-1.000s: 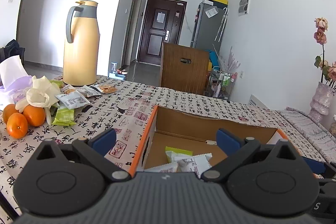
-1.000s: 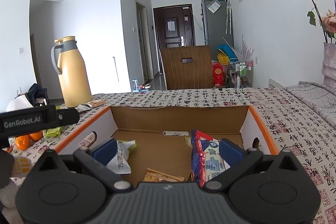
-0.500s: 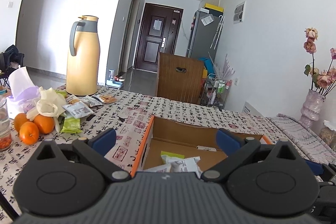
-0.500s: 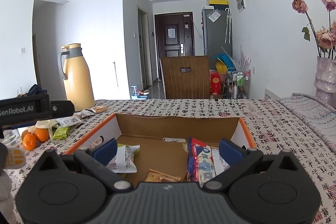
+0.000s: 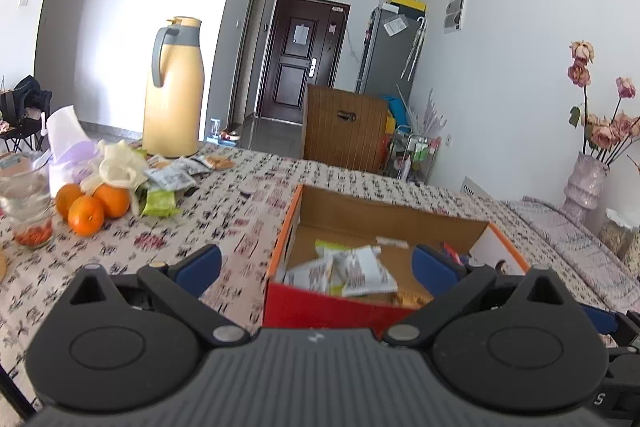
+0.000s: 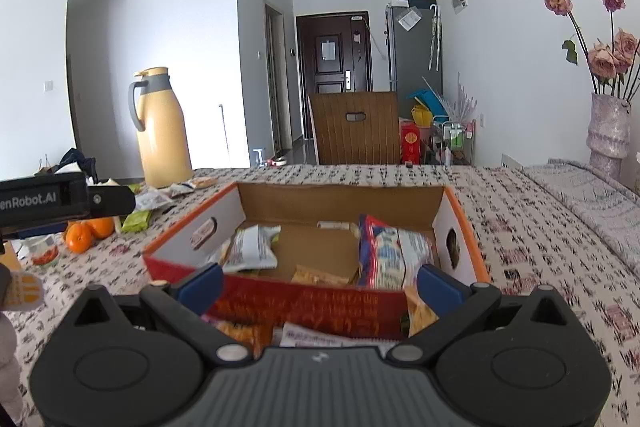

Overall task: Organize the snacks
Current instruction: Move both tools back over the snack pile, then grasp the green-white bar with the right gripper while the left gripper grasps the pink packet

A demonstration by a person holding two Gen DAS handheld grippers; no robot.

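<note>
Snack packets (image 6: 394, 253) lie loose inside the open cardboard box (image 6: 340, 201)

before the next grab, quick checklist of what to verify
1. Left gripper open and holding nothing: ok.
2. Right gripper open and holding nothing: ok.
3. Box upright, top open: ok.
4. Bare floor left inside the box: ok, cardboard shows mid-box.
5. Loose snack packets left outside, by the oranges: ok, several lie there.
6. Clear path to those packets: cannot tell; a glass stands nearby.
</note>
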